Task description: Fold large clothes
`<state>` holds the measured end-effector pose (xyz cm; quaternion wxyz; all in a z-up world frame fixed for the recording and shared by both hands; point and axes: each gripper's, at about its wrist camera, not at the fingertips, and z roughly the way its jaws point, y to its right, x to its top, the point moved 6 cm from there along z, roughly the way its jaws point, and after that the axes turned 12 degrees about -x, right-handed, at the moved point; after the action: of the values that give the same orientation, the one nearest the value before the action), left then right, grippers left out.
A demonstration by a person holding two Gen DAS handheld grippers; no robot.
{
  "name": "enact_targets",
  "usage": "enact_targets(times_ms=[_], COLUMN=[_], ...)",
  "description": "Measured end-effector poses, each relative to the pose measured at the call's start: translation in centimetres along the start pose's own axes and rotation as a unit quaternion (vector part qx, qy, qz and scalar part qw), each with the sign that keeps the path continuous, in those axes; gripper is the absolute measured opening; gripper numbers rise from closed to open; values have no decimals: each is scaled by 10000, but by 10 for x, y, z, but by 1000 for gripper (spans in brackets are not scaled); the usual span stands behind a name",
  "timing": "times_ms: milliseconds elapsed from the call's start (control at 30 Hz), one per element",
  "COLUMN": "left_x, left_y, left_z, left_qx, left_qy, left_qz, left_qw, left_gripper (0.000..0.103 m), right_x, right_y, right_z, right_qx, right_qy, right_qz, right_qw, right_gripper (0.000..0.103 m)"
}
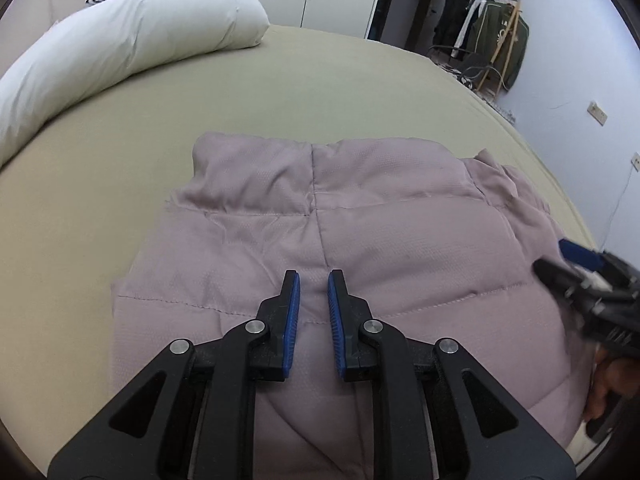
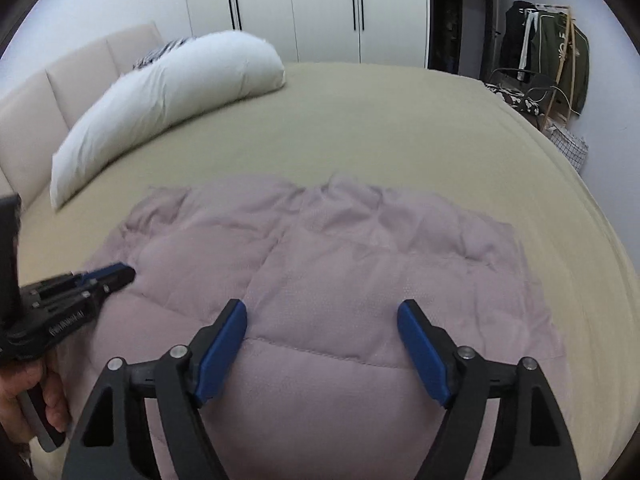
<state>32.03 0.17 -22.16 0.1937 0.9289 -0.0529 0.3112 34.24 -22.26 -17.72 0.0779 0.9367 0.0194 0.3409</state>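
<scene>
A lilac quilted padded garment [image 1: 360, 240] lies folded on the bed, also seen in the right wrist view [image 2: 340, 260]. My left gripper [image 1: 314, 280] hovers over its near middle with a narrow gap between the blue pads and nothing between them. It also shows at the left of the right wrist view [image 2: 116, 274]. My right gripper [image 2: 322, 308] is wide open and empty above the garment's near part. It shows at the right edge of the left wrist view [image 1: 560, 258].
The olive-beige bed sheet [image 1: 320, 92] surrounds the garment. A long white pillow [image 1: 120, 44] lies at the far left by the padded headboard [image 2: 80, 68]. White wardrobes [image 2: 320, 0] stand behind. A clothes rack [image 1: 492, 32] stands far right.
</scene>
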Motion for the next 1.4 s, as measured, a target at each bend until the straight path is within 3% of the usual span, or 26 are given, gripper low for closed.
enact_targets(times_ms=[133, 267, 333, 400, 533, 600, 667, 800, 900, 967, 1033, 1067, 1133, 1233, 1333, 1400], left_x=[-5, -4, -3, -2, -21, -38, -46, -48, -48, -48, -48, -48, -48, -50, -58, -66], left_y=[0, -6, -8, 0, 14, 14, 13, 8, -3, -14, -28, -37, -52, -78, -97, -108], left_z=[8, 16, 10, -10, -46, -39, -33, -39, -69, -96, -118, -131, -145, -138, -118, -100], left_qx=[143, 48, 56, 76, 34, 78, 62, -24, -160, -258, -307, -320, -307, -482, -967, -1319], left_qy=[29, 23, -16, 76, 324, 181, 207, 102, 206, 432, 624, 772, 853, 557, 203, -103], left_qz=[255, 141, 71, -32, 68, 137, 202, -9, -366, -582, -812, -920, -999, -1318, -1893, -2276], left_qw=[9996, 9999, 10000, 9999, 9994, 9997, 9996, 9999, 9990, 9970, 9943, 9922, 9909, 9885, 9769, 9647], left_gripper=[14, 14, 14, 15, 15, 15, 15, 15, 15, 24, 78, 86, 88, 88, 88, 88], right_x=[-14, -11, -7, -7, -26, -47, -57, -54, -48, -46, -48, -49, -53, -62, -77, -88], right_y=[-3, -2, 5, 16, 32, 34, 33, 30, 43, 57, 75, 85, 106, 144, 181, 199], right_z=[6, 10, 2, -20, -58, -42, -31, -30, -46, -66, -81, -85, -89, -83, -67, -52], right_qx=[-85, 0, 76, 159, 87, 18, 101, -35, 212, 524, 608, 621, 664, 887, 1237, 1505], right_qy=[279, 263, 210, 272, 648, 311, 368, 256, 59, 283, 402, 436, 413, 224, -156, -428], right_qz=[69, 102, 166, 349, 500, 434, 460, 295, 651, 942, 1096, 1162, 1344, 1788, 2386, 2723], right_qw=[9996, 9996, 9996, 9989, 9966, 9986, 9982, 9992, 9976, 9938, 9913, 9903, 9878, 9796, 9631, 9494], right_gripper=[89, 91, 90, 81, 81, 84, 88, 90, 89, 89, 92, 93, 94, 95, 95, 95])
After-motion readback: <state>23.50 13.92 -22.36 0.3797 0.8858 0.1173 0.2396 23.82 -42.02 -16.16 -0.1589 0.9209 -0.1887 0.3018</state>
